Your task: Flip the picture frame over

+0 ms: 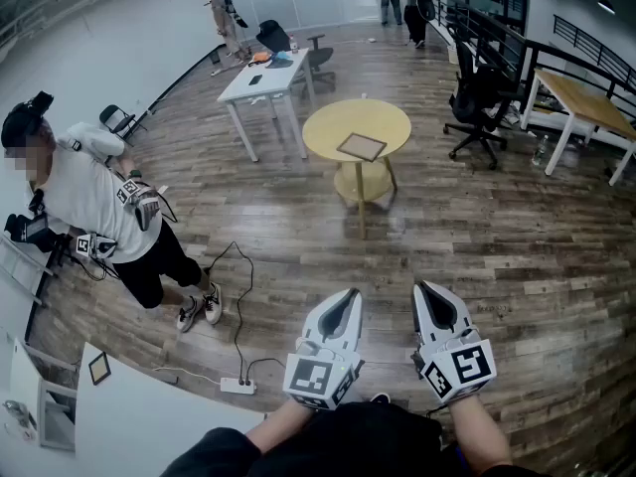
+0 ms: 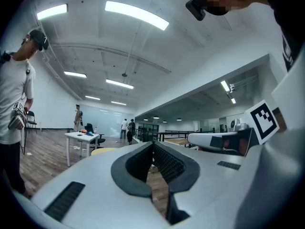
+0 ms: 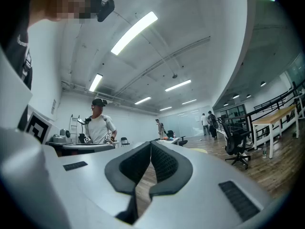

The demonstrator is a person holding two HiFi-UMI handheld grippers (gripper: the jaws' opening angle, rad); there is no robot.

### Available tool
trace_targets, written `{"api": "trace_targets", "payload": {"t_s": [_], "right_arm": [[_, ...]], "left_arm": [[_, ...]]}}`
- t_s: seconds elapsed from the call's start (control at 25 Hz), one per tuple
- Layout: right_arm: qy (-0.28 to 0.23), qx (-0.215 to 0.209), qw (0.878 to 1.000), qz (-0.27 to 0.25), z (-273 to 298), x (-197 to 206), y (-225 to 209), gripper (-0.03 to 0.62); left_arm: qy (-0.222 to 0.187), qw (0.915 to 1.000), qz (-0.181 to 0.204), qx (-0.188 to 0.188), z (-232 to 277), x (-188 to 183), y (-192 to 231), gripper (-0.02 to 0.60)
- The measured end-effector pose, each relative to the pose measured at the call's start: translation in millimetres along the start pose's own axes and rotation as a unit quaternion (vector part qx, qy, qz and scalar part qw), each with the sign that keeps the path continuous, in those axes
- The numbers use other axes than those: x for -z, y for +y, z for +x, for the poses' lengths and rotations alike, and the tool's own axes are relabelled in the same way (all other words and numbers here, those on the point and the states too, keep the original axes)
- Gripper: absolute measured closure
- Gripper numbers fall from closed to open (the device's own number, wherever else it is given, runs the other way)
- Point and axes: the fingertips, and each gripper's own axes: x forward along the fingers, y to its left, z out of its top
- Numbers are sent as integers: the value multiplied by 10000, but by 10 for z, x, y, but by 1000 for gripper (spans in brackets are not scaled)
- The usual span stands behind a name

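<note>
The picture frame [image 1: 361, 147] is lying flat on the round yellow table [image 1: 333, 122], towards its near right edge. The left gripper [image 1: 347, 296] and right gripper [image 1: 426, 289] are hovering well apart from it, jaws pressed together, empty.

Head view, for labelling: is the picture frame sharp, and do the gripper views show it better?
Head view: picture frame small but sharp on the round table, room bent by the wide lens. Left and right gripper views: frame not discernible, ceiling lights bright.

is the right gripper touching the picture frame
Apart. The head view shows the right gripper over the floor, well short of the picture frame on the round table.
</note>
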Motion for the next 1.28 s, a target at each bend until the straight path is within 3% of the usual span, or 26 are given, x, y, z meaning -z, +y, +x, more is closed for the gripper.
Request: {"api": "trace_targets", "payload": {"t_s": [0.2,0.4,0.68,1.12,1.28], "right_arm": [[-15,-15,10000,10,0,42,23,577],[-26,48,10000,54,-56,64,46,577],[-156,161,9997,100,61,84,41,577],[92,50,9998,162,728,212,302,577],[122,86,9999,61,1044,197,437,577]], "left_arm": [[-22,10000,-55,-38,-26,24,59,552],[-6,9994,-348,60,-60,47,54,552],[-94,9999,63,-15,-37,-2,239,552],[364,9992,-128,57,51,71,893,552],[302,9993,-149,146,93,15,1225,552]]}}
